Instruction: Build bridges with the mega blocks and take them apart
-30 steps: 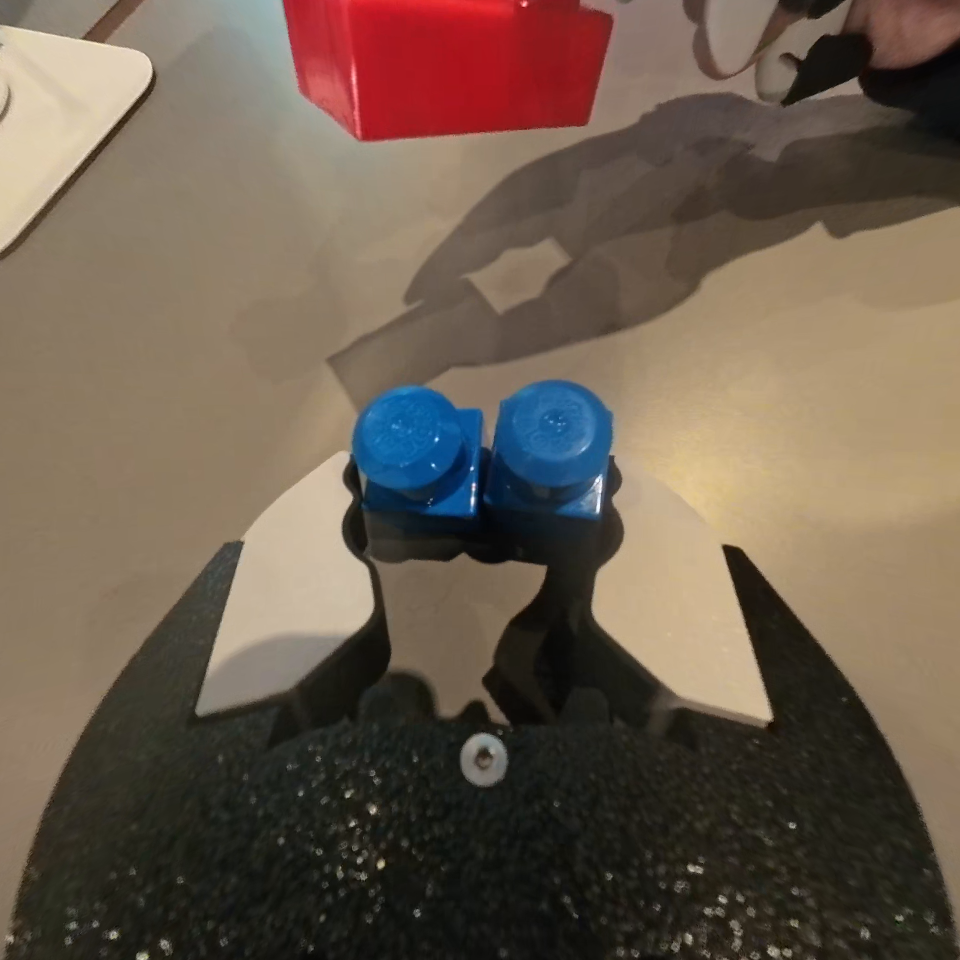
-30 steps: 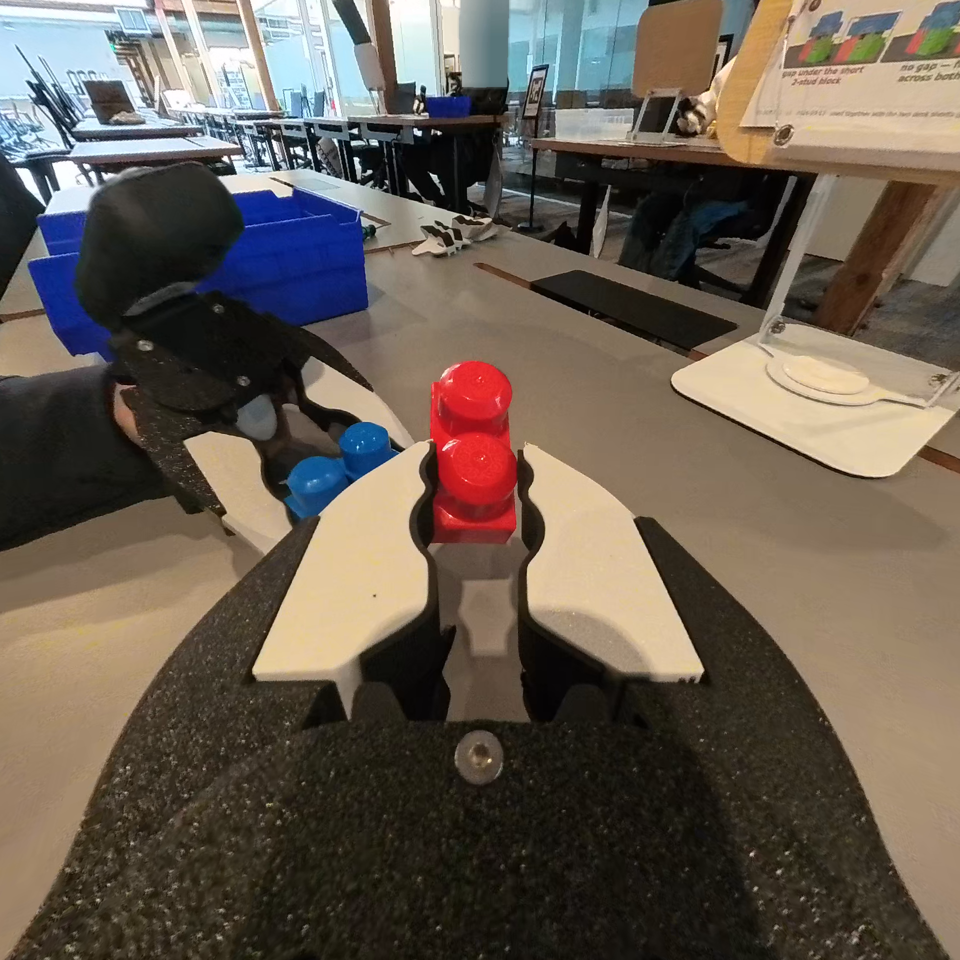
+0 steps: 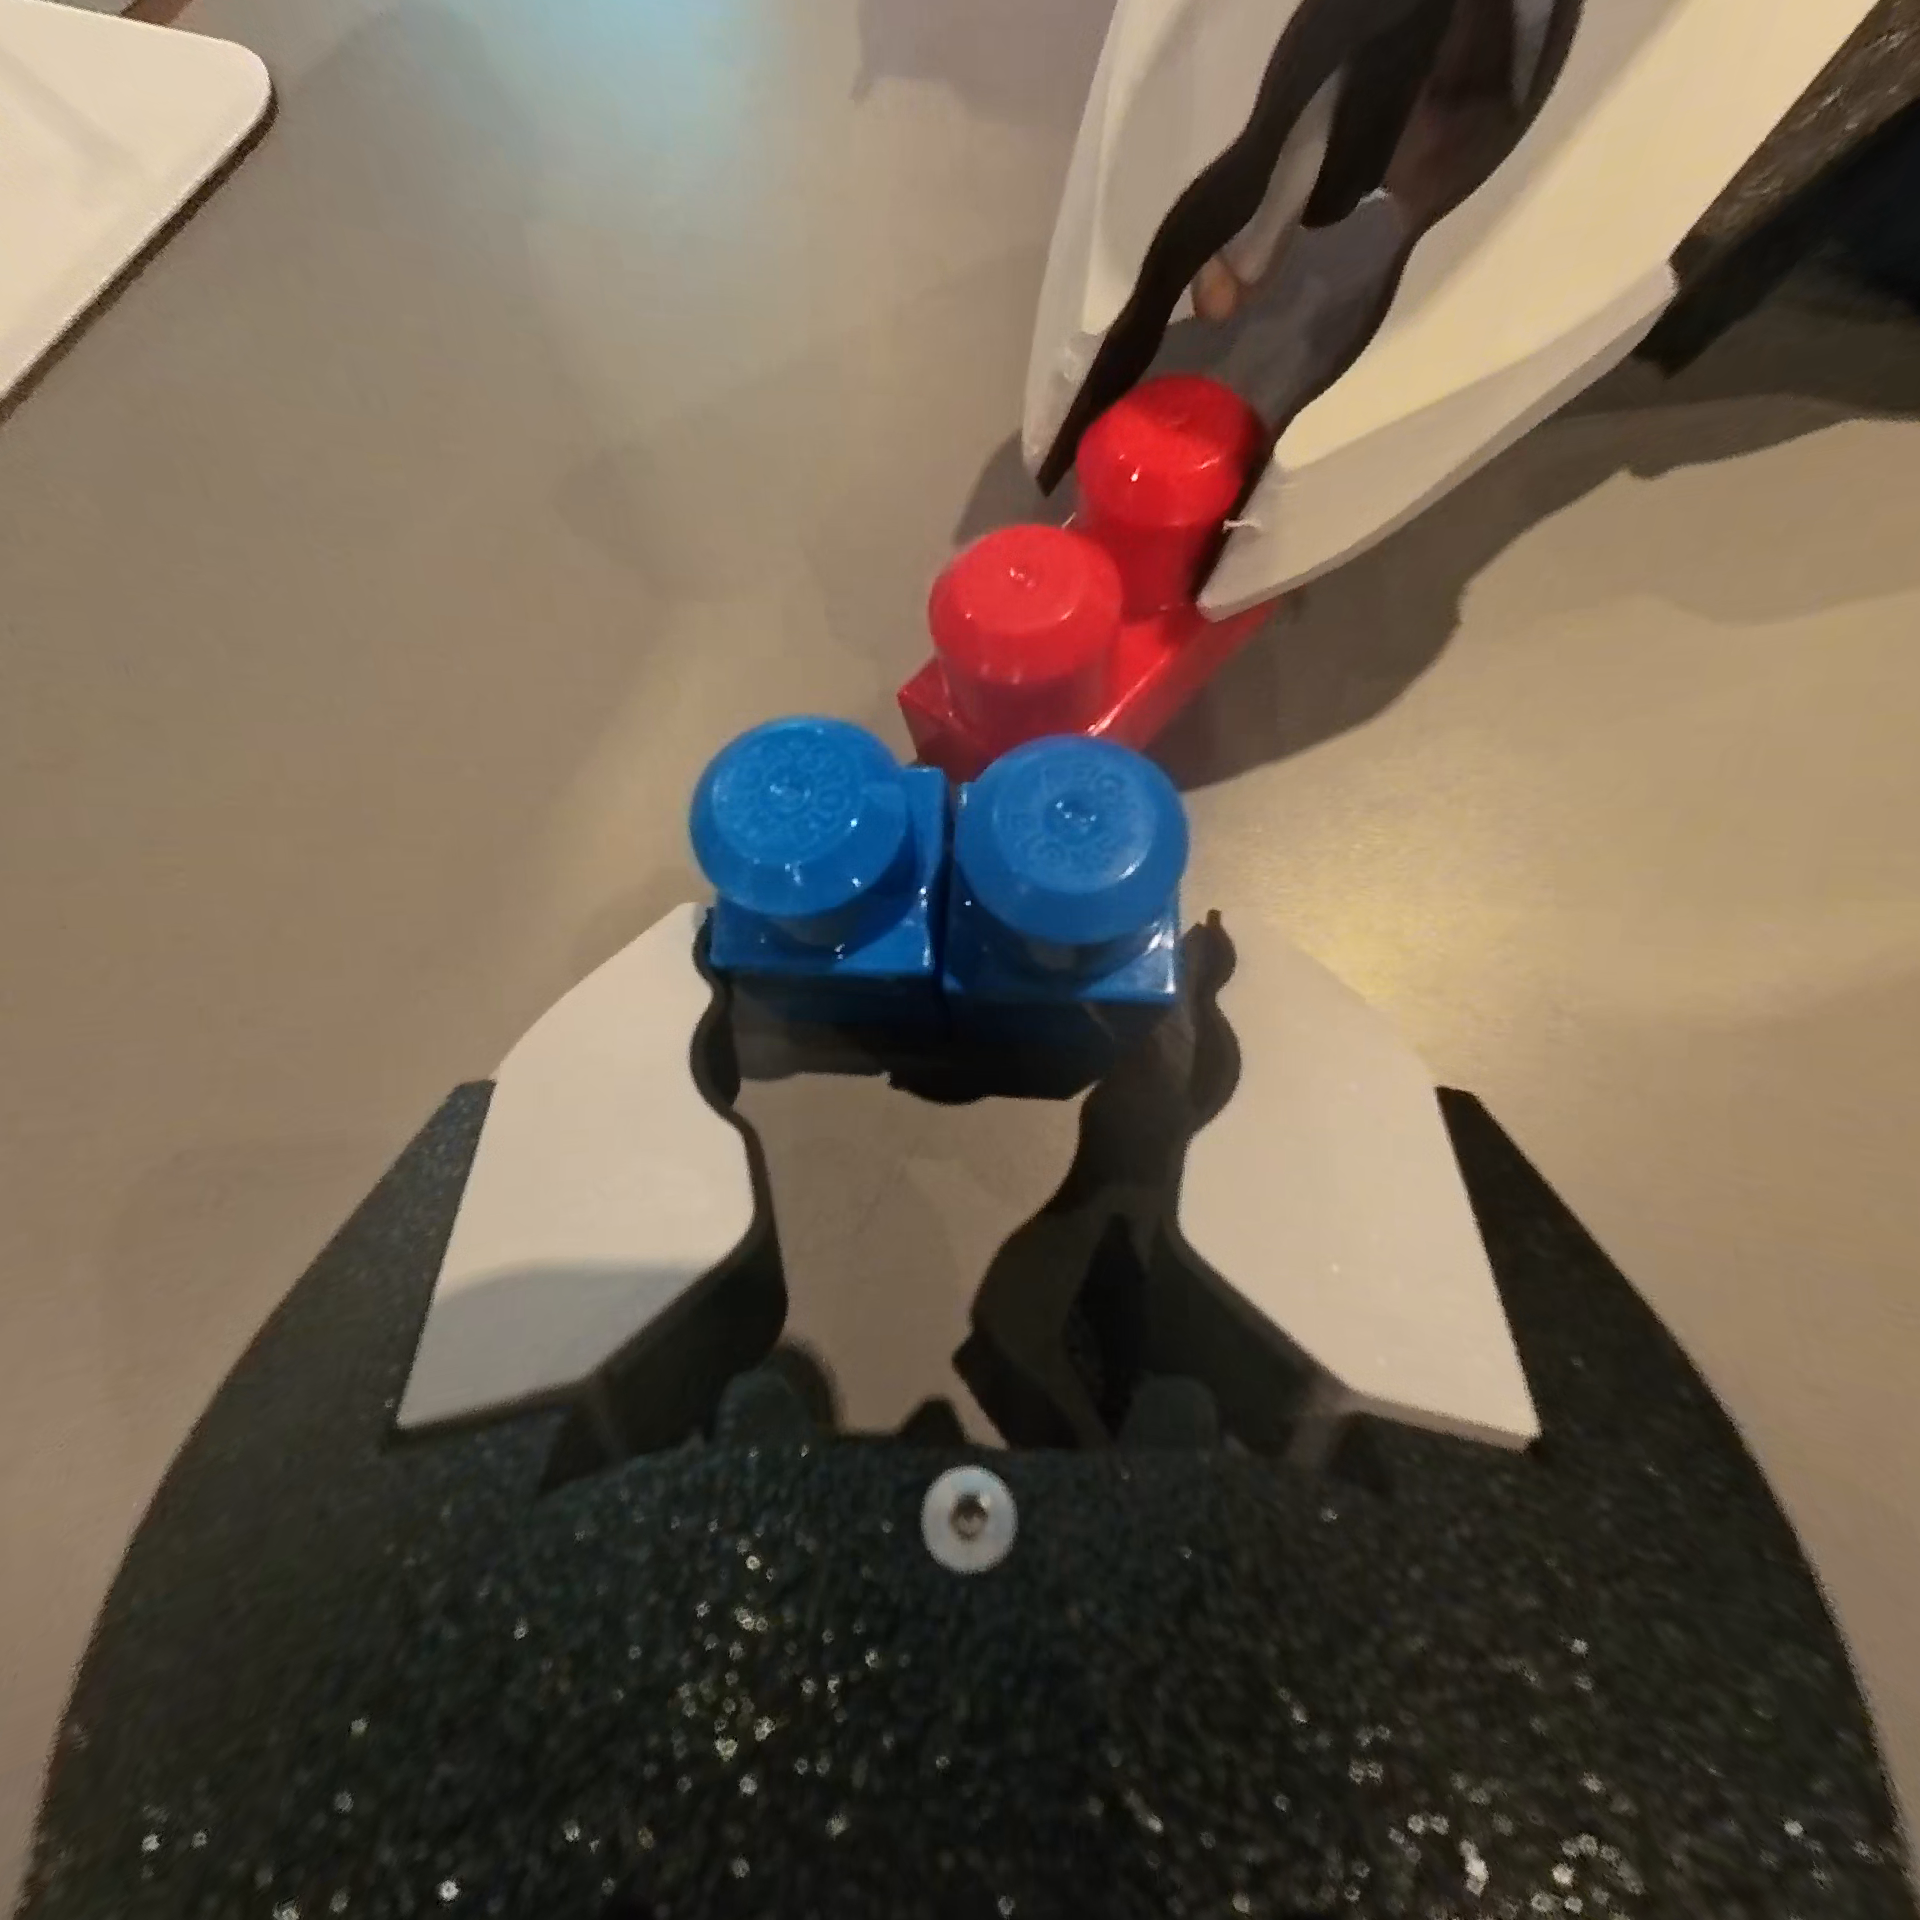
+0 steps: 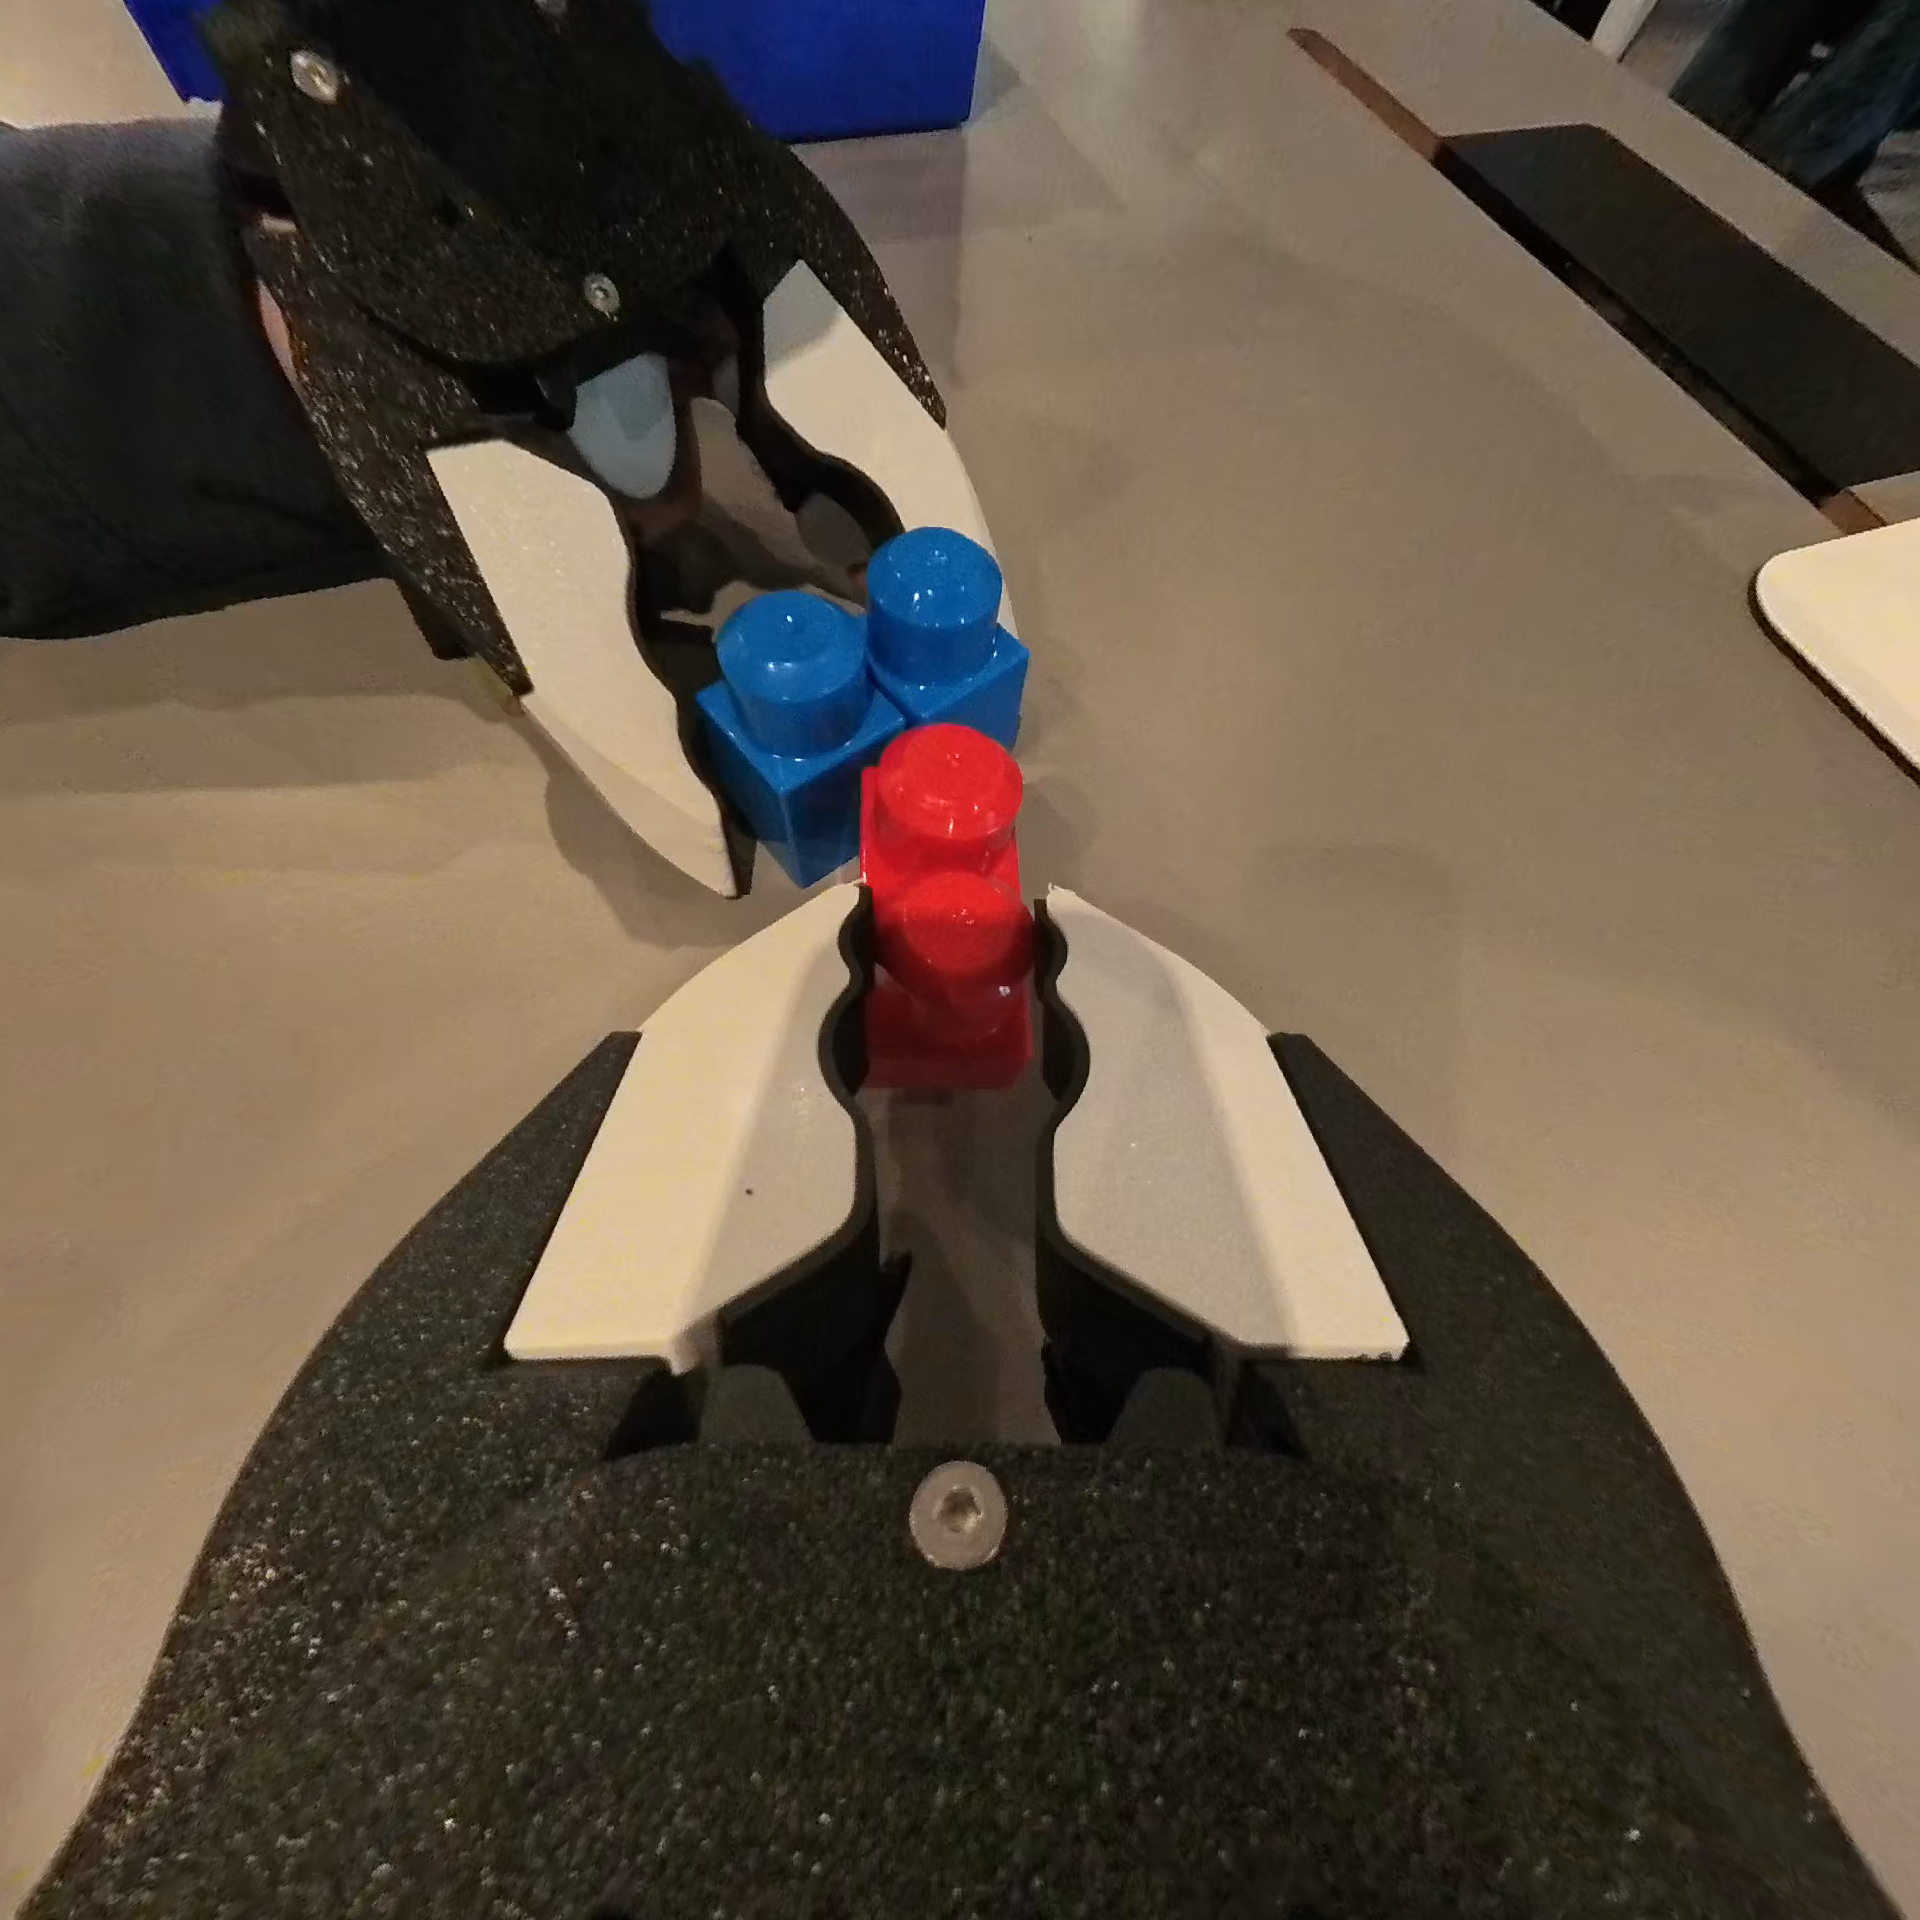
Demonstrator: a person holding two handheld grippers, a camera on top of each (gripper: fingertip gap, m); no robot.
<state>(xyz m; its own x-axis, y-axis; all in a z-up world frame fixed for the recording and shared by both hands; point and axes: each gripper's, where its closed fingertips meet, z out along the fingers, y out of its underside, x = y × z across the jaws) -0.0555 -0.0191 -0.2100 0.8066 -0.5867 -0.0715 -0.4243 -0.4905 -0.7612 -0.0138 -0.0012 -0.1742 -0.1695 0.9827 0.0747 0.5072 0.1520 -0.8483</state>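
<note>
A smooth grey table (image 4: 1351,520) carries a glossy blue two-stud plastic block (image 4: 862,686) and a glossy red two-stud plastic block (image 4: 945,904), close together near its middle. Farther off on it rest a blue plastic bin (image 4: 831,62), a flat black mat (image 4: 1683,281) and a white rounded-corner board (image 4: 1849,623).
</note>
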